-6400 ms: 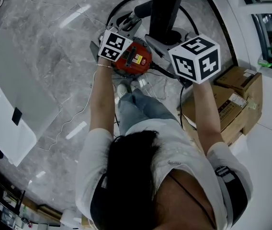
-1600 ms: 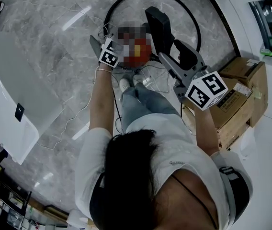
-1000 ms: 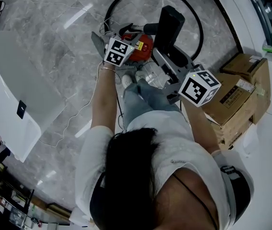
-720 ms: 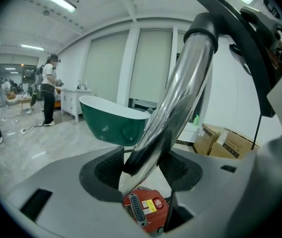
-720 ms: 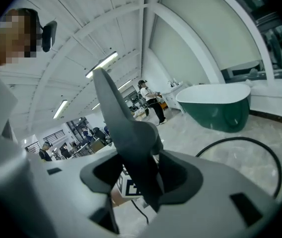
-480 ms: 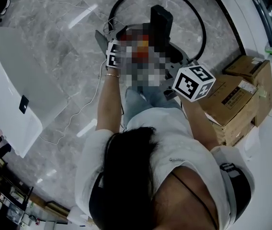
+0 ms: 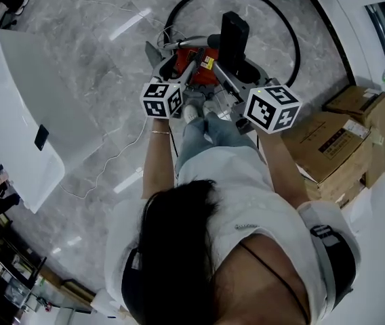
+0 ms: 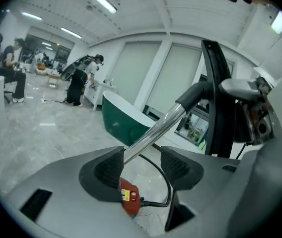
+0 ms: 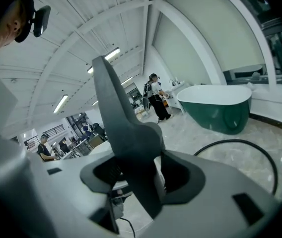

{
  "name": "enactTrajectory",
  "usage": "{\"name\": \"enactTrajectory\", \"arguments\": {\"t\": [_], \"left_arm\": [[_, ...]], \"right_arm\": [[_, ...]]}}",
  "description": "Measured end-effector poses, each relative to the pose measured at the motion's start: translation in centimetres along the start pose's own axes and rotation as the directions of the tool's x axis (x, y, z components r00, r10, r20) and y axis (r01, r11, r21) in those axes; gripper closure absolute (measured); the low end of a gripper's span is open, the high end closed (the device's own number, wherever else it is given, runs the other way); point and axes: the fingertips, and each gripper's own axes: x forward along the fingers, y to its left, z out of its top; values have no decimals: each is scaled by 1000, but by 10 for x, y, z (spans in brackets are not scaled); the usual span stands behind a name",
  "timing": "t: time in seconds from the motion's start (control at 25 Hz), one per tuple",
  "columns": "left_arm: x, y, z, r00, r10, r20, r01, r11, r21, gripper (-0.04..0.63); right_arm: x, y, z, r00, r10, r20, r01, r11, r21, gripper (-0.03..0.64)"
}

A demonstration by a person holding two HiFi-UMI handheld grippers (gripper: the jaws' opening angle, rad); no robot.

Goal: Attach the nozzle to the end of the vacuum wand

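The right gripper (image 9: 138, 175) has its fingers squeezed on the dark nozzle (image 9: 123, 118), which looks joined to the shiny wand (image 8: 156, 130). The left gripper (image 8: 141, 165) has just been opening its fingers, and the wand sits loose between them. It is best to hold the nozzle steady and back off gently.

Open-plan showroom/lab, grey marble floor (image 7: 91, 53), green bathtub (image 9: 215, 108), cardboard boxes (image 7: 341, 147), ppl (image 8: 84, 81) working in bkgd

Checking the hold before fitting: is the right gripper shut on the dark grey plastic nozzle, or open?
Shut on it: the right gripper clamps the dark grey plastic nozzle between both pads.
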Motion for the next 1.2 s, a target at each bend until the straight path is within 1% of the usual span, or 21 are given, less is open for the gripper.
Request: {"name": "enactTrajectory", "arguments": {"t": [0.04, 0.12, 0.24, 0.32, 0.48, 0.56, 0.64, 0.68, 0.84, 0.96, 1.04, 1.12, 1.2], "left_arm": [[-6, -2, 5, 1000, 3, 24, -3, 1000, -24, 367], [-14, -7, 14, 998, 8, 57, -5, 999, -41, 367], [-21, -13, 20, 997, 14, 75, -11, 999, -34, 367], [-24, -16, 20, 997, 12, 81, -8, 999, -50, 367], [-35, -18, 25, 990, 19, 141, 0, 991, -134, 367], [-42, -17, 32, 983, 29, 181, 3, 985, -175, 367], [-51, -18, 41, 974, 22, 227, 26, 978, -208, 367], [-56, -20, 45, 969, 15, 246, 39, 976, -213, 367], [-74, -28, 58, 960, 19, 280, 33, 983, -180, 367], [-86, -39, 70, 948, 18, 318, 37, 985, -167, 367], [-95, -50, 79, 944, 16, 329, 40, 986, -163, 367], [-101, -60, 88, 945, 38, 326, 6, 991, -135, 367], [-106, -67, 95, 946, 94, 310, -75, 995, -71, 367]], "right_arm": [[-1, -1, -2, 1000, 1, -2, -1, 1000, -4, 383], [-1, -2, -4, 1000, 4, -8, -4, 1000, -6, 383], [-2, -2, -8, 1000, 16, -19, -16, 1000, -10, 374], [-4, -2, -12, 999, 22, -27, -22, 1000, -17, 356], [-7, -2, -18, 998, 26, -49, -28, 999, -40, 325], [-10, 0, -17, 998, 37, -43, -39, 998, -54, 308], [-14, 3, -14, 998, 49, -27, -51, 997, -64, 299], [-16, 3, -12, 998, 52, -19, -53, 996, -67, 298], [-24, 3, -8, 999, 44, 0, -44, 997, -67, 298], [-31, 8, -3, 998, 57, 15, -55, 996, -76, 296], [-36, 13, 2, 997, 66, 34, -63, 995, -82, 296], [-42, 16, 8, 996, 65, 59, -59, 994, -94, 298], [-47, 16, 14, 996, 46, 79, -35, 991, -127, 298]]}}
